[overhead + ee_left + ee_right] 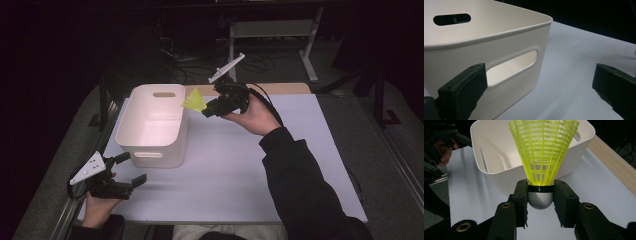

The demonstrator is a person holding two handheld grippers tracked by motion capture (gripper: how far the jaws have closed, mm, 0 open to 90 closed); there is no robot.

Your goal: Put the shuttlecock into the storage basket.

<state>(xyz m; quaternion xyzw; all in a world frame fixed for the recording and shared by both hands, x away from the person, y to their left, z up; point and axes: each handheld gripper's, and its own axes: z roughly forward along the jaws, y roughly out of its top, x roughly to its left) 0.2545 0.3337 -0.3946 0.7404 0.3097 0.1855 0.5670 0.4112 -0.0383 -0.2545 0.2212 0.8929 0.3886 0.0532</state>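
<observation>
Yellow plastic shuttlecock sat clamped by its silver cork in the right hand-held gripper, raised just beside the white bin's rim, while the left hand-held gripper hovered with jaws apart near the bin's front handle slot.

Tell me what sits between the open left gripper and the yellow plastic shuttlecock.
The white plastic bin sits between the left gripper and the yellow plastic shuttlecock, seen in the high view.
</observation>
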